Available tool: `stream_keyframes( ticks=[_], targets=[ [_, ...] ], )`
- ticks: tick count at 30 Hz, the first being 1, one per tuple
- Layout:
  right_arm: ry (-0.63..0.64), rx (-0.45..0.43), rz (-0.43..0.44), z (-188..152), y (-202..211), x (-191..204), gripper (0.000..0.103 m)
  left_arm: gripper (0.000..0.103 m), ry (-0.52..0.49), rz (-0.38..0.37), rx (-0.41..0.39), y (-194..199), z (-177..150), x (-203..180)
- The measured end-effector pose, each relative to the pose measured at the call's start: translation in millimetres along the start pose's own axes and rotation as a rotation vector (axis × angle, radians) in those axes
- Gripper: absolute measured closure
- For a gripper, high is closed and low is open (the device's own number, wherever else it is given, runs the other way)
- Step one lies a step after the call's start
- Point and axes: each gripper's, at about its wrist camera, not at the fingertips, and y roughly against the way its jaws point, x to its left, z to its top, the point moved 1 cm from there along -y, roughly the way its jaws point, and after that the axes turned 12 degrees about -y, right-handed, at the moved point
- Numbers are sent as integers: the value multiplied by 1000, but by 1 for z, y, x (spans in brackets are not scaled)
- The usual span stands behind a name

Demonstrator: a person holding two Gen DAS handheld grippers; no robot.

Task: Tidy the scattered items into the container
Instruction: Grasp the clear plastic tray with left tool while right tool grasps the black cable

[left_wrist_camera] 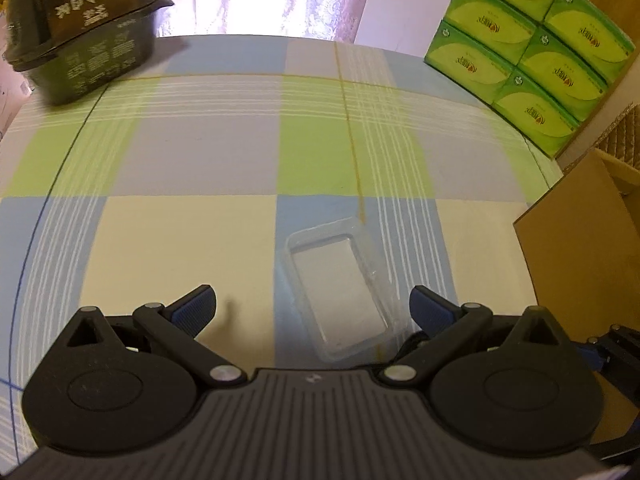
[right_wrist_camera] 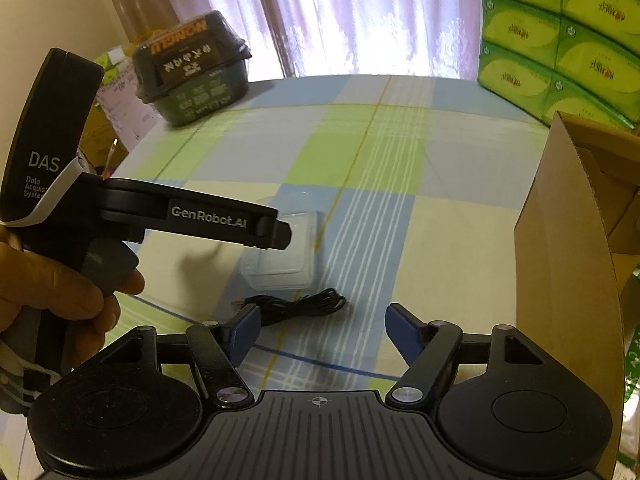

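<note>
Tray [left_wrist_camera: 343, 289], clear plastic, lies on the worktop [left_wrist_camera: 180, 240] between the spread, empty left tool [left_wrist_camera: 312, 306]; cable [right_wrist_camera: 298, 305] lies before the spread right tool [right_wrist_camera: 320, 322]. Box [right_wrist_camera: 568, 248] stands right. Squeezed, the thin tray may buckle or skid away.

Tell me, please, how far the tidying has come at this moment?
Nothing looks done yet. The clear plastic tray and the black cable both lie on the checked tablecloth, outside the cardboard box. The left gripper and right gripper are open and empty. Both items remain to be boxed.
</note>
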Motion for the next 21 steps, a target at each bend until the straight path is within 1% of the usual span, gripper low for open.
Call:
stream_keyframes(
  ticks=[8,11,12,14,16,19,21],
  targets=[
    [-36,51,-13,5,-17,-18,27,3,-18,0,25,-22,3,-10],
    [-45,60,-12,3,-19,-22,27,9,-18,8,42,-29,1,-9],
    [-44,61,-14,2,-19,-22,27,13,-12,6,49,-31,0,-8],
    [-43,63,-15,1,-19,-22,27,27,-18,20,54,-31,-2,-7],
    [-47,61,-13,1,-19,-22,27,49,-37,35,46,-28,-3,-6],
    [-37,63,-9,1,-19,-20,27,50,-30,26,59,-22,-8,4],
    [-12,65,-9,0,-19,-16,27,50,-51,34,65,-16,-16,12]
  ],
)
